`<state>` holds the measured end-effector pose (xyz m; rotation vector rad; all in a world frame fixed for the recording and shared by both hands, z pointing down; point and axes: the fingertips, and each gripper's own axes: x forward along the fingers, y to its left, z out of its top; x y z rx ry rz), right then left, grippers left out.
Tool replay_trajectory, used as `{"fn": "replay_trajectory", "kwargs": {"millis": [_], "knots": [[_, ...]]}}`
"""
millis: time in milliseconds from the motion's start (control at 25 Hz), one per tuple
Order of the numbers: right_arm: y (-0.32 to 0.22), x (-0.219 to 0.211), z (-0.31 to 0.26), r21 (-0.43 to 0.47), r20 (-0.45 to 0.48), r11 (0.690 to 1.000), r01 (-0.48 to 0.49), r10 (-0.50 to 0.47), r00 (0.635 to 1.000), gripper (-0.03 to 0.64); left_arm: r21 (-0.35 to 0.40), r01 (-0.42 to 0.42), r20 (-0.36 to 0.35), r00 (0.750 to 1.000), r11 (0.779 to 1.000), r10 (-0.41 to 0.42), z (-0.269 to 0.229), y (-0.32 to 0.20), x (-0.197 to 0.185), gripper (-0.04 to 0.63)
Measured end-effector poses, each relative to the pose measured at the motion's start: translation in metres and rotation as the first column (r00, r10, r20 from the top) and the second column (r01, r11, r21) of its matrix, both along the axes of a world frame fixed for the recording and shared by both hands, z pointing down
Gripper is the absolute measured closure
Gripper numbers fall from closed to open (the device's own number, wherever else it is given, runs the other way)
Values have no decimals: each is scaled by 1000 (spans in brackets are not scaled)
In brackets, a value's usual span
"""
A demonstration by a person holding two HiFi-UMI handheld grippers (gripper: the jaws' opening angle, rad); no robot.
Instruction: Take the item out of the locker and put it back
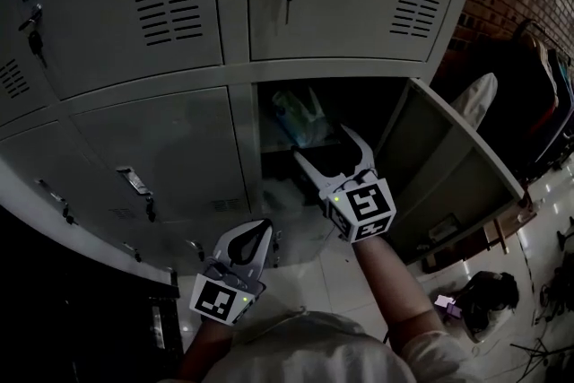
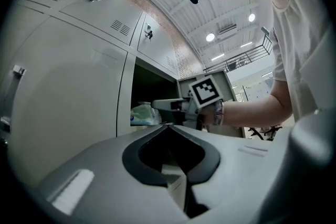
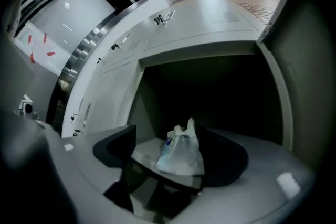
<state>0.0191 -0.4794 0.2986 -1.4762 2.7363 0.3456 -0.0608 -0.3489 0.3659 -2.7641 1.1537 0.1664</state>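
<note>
Grey metal locker (image 1: 341,69), door (image 1: 457,166) open, plastic bag (image 1: 300,117) inside.
I see the bag sitting on the shelf (image 3: 143,153) of the open compartment, just ahead of my right gripper (image 1: 327,148), whose jaws stand wide apart and press on nothing. My left gripper (image 1: 258,230) hangs lower, before a closed door (image 1: 170,148), jaws together and empty.

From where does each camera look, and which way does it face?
Head view: on the head, facing steeply down at the lockers; both forearms, left tool, right tool show.
Left gripper view: on the left tool, facing the open locker over shut jaws; right arm, chest show.
Right gripper view: on the right tool, facing into that locker between parted jaws; no body shows.
Shared: all three show the plastic bag.
</note>
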Motion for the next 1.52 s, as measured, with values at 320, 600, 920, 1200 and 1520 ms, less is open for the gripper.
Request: {"fn": "replay_trajectory", "kwargs": {"millis": [320, 600, 920, 1200, 1520], "knots": [[-69, -9, 19, -46, -215, 996, -73, 61, 975, 453, -5, 63, -35, 997, 998, -63, -2, -9, -24, 617], [-54, 4, 4, -13, -136, 992, -128, 126, 983, 609, 1, 112, -50, 993, 994, -111, -8, 2, -54, 617], [64, 19, -23, 114, 13, 986, -122, 121, 993, 611, 10, 99, -62, 993, 995, -98, -3, 23, -70, 617], [184, 42, 71, 2, 121, 986, -169, 167, 978, 611, 8, 91, -37, 995, 996, -91, 3, 53, -76, 617], [227, 38, 93, -87, 186, 987, -134, 149, 971, 610, -8, 70, -27, 997, 998, -70, 9, 95, -70, 617]]}}
